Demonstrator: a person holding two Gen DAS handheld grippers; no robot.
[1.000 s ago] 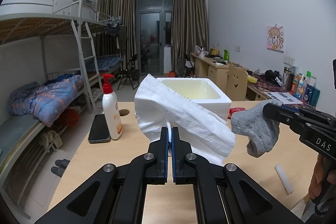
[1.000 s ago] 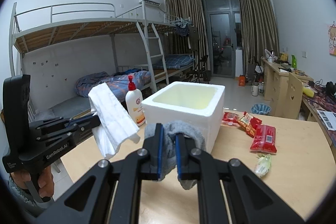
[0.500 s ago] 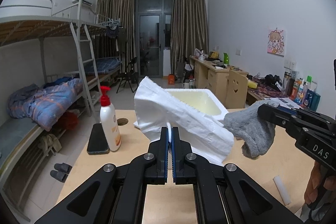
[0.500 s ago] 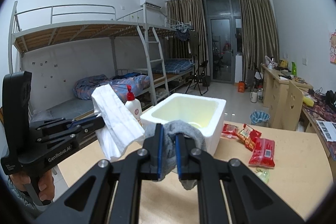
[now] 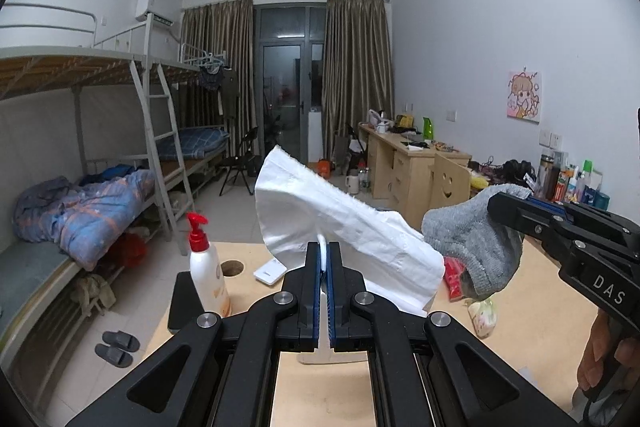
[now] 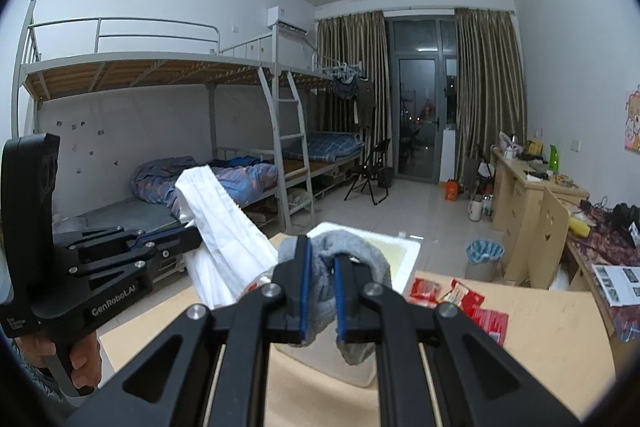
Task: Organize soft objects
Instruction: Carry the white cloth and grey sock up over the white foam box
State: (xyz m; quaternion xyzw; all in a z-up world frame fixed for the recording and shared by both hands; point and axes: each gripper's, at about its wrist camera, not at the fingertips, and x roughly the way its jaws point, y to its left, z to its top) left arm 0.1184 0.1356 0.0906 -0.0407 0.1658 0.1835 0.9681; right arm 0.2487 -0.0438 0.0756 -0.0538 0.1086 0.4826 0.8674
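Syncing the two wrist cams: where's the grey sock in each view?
Left wrist: grey sock at right of centre, hanging from the right gripper, next to the white cloth.
Right wrist: the sock sits bottom centre, pinched in the right gripper, in front of the white foam box.
Shared landmark: the bunk-bed ladder, left of centre in both.

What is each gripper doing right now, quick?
Left gripper: closed, holding a white cloth.
Right gripper: closed, holding a gray sock.
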